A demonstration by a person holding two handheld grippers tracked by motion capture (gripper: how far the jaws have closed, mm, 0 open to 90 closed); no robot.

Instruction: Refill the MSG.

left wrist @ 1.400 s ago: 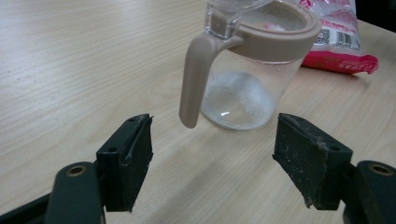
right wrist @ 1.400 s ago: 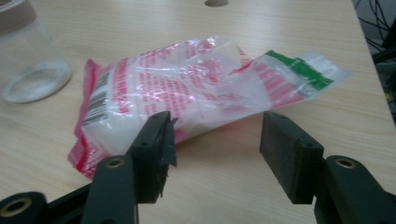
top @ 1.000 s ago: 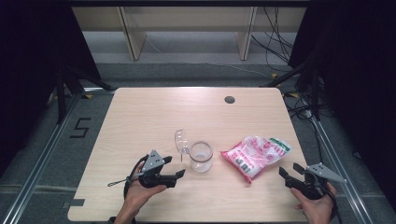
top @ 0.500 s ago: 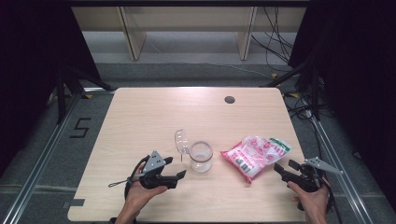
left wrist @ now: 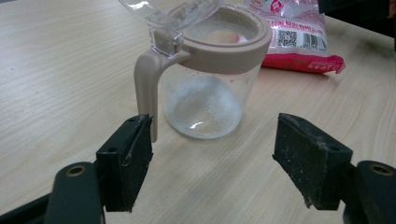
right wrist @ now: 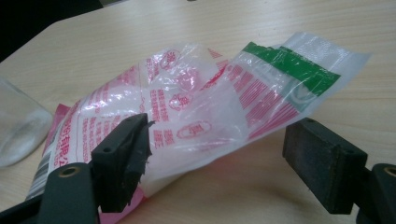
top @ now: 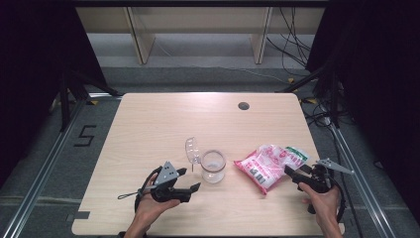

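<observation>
Right tool (top: 292, 173): jaws have just been opening, now wide, straddling the crinkled pink-and-white plastic bag (top: 270, 161), green-striped open end lifted, not yet pinched. Left tool (top: 190, 191): jaws apart, empty, aimed at clear plastic jar with beige collar and flip lid (top: 213, 166), probably to steady it. Bare wooden table (top: 198, 119); nothing blocks.

One clear jar (top: 213, 166) with open hinged lid (top: 192, 149) stood centre; one pink-and-green plastic bag (top: 271, 162) lay right; two handheld grippers, left (top: 194, 187), right (top: 288, 170), near edge; one wooden table (top: 163, 124).
</observation>
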